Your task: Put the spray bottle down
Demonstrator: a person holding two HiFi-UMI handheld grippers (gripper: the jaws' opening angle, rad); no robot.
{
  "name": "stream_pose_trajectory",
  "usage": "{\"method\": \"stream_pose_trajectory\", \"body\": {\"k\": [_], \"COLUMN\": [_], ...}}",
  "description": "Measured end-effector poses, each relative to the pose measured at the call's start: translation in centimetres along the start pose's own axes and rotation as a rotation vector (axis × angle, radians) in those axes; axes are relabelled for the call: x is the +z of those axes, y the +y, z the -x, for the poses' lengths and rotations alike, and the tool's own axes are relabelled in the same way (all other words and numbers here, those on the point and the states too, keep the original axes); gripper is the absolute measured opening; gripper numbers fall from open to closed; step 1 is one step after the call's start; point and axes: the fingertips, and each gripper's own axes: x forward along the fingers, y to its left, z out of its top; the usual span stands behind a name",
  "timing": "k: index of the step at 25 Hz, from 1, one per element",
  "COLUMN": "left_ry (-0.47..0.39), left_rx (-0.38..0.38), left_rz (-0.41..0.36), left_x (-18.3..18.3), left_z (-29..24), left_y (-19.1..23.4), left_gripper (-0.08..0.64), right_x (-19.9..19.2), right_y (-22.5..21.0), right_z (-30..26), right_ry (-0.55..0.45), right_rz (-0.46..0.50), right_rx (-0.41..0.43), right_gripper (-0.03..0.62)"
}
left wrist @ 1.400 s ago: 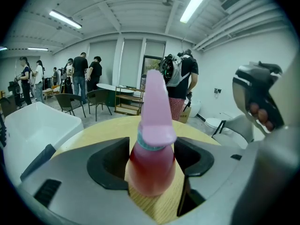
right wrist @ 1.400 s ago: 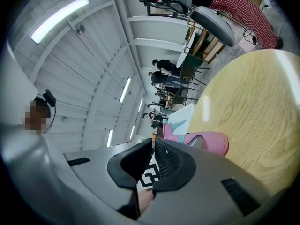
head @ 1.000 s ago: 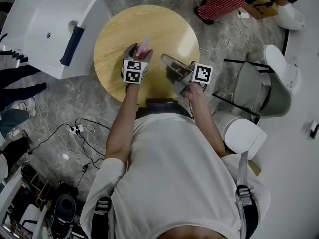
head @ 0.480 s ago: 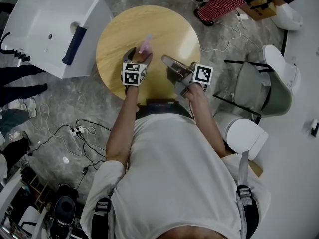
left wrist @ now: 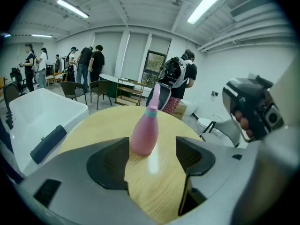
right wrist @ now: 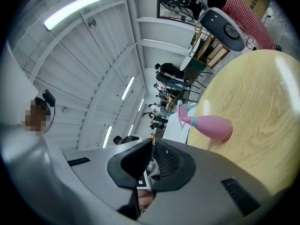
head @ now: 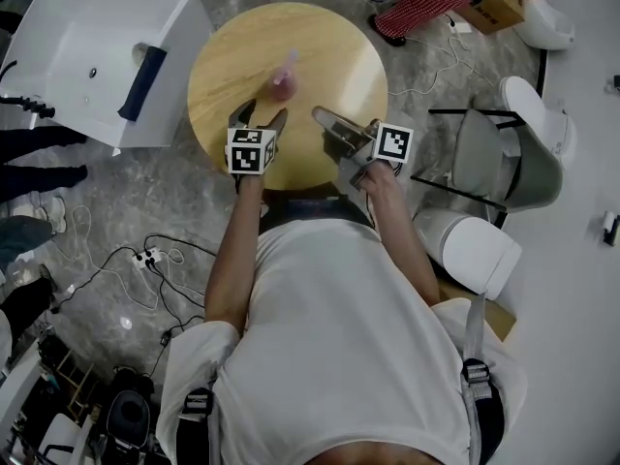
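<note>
White tub [head: 87, 42] at far left, off the table, no part in the step. Round wooden table [head: 228, 51], bare apart from the one item. Left gripper [head: 259, 117] [left wrist: 150, 161]: jaws at full spread, just opened, holding nothing, pads clear on both sides. Spray bottle [head: 283, 80] [left wrist: 144, 132] [right wrist: 211, 126]: pink, upright on its base near the table's middle, beyond the left fingertips and in line with the gap, touching neither pad. Set-down judged complete, retreat judged the step in hand. For a clean retreat: keep the jaws wide, draw back straight along the gripper's own line, avoid any sideways swing or roll likely to clip the narrow base and tip the bottle, lift only once well clear. Right gripper [head: 325, 119] [right wrist: 152, 165]: pads closed together at the tips, empty, held level beside the bottle and apart from it; best kept idle. Hard to make out: nozzle and trigger, washed out from the head view and small in both gripper views; fill level, behind opaque plastic; near rim of the table, behind grippers and hands; background figures, too small to detail
</note>
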Motion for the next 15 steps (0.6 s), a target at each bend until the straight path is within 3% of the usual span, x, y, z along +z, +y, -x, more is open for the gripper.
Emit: {"method": "stream_pose_trajectory", "body": {"k": [8,15], "left_ry": [0.001,-0.048], "left_rx": [-0.074,-0.069], "left_rz": [-0.008,-0.005], "left_x": [-1.1,-1.0], "left_z": [4.3,6.9], "left_y": [-4.2,-6.4], "left_gripper": [0.284,0.178], "right_x": [-3.8,-4.5], "right_y": [2.2,3.5], "right_z": [2.2,3.8], "right_ry": [-0.003,0.004], "right_rz": [0.024,0.039], "right_rx": [-0.016,0.007], "right_gripper": [0.026,0.026]}}
